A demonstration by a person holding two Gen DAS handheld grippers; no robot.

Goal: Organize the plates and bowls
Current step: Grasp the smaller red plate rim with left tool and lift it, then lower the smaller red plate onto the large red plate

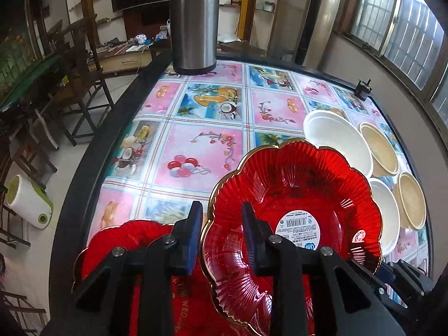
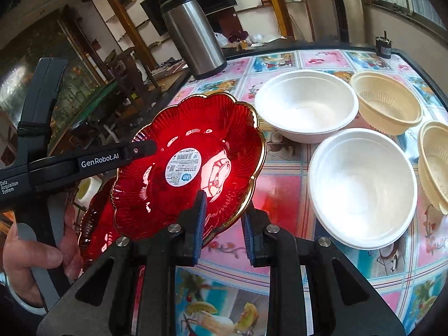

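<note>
The left gripper (image 1: 222,235) straddles, jaws apart, the rim of a scalloped red glass plate with gold edge (image 2: 193,165), held tilted above a second matching red plate (image 1: 123,240), probably for stacking; the right gripper (image 2: 224,229) likewise stands apart around its near rim.

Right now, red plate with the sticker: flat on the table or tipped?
Tipped and lifted. The red plate slants steeply, each gripper straddling its gold rim; whether either actually clamps it is unclear. A second red plate lies beneath.
</note>
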